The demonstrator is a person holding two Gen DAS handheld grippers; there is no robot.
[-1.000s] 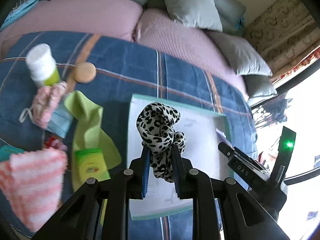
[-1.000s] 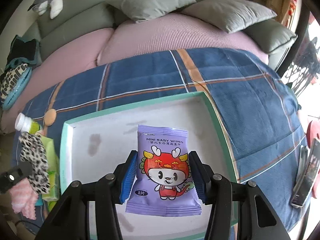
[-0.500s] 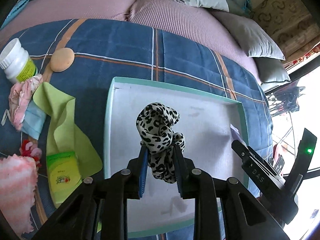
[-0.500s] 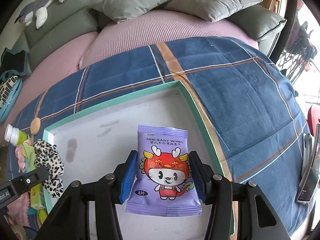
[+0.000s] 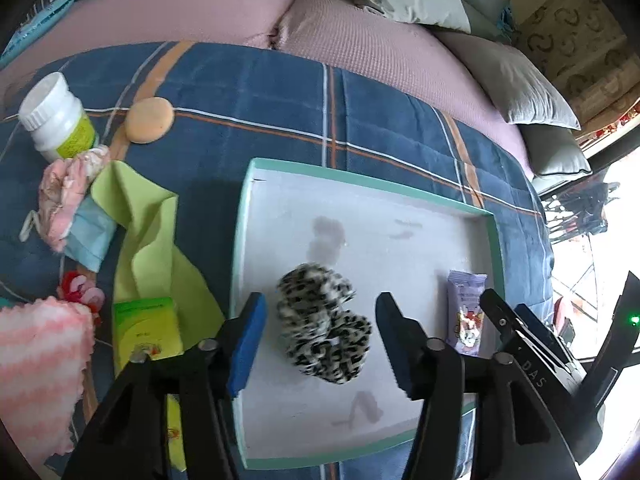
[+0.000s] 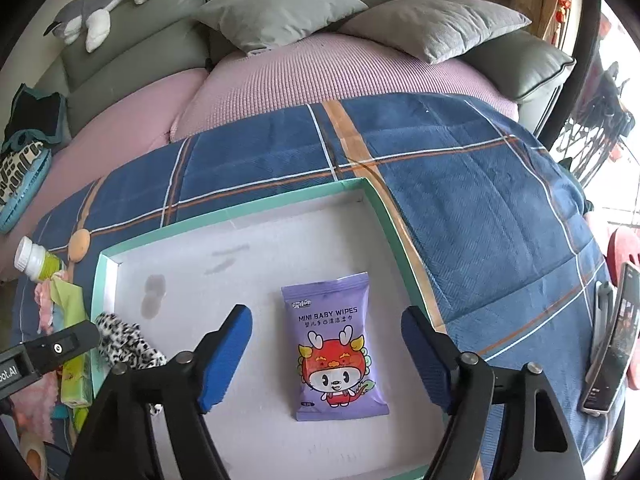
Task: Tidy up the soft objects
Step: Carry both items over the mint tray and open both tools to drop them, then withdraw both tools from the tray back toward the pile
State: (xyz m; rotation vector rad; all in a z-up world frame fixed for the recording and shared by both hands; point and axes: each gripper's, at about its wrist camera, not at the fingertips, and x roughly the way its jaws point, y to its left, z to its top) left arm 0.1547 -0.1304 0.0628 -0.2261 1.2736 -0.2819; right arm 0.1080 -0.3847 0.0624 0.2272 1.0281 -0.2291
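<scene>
- The left claw (image 5: 320,340) is seen spread wide at the bottom centre of the left wrist view, its blue pads (image 5: 248,344) clear of everything
- The leopard-print scrunchie (image 5: 324,328) is found lying between those pads, untouched by either, on the white floor of the teal-rimmed tray (image 5: 240,240)
- The right claw (image 6: 326,356) is likewise held wide apart in the lower middle of the right wrist view, nothing being gripped
- The purple baby wipes pack (image 6: 334,344) is laid flat in the tray (image 6: 106,276) between the right claw's pads, with a gap on each side; in the left wrist view the pack (image 5: 466,312) is seen by the tray's right rim
- The tray is set on a blue plaid blanket (image 5: 280,92) spread over the bed
- At the left of the left wrist view, outside the tray, a lime-green cloth (image 5: 148,236), a green tissue pack (image 5: 146,328), a pink striped towel (image 5: 36,368), a pink frilled fabric piece (image 5: 68,188), a white bottle (image 5: 56,116) and a round tan sponge (image 5: 150,120) are scattered
</scene>
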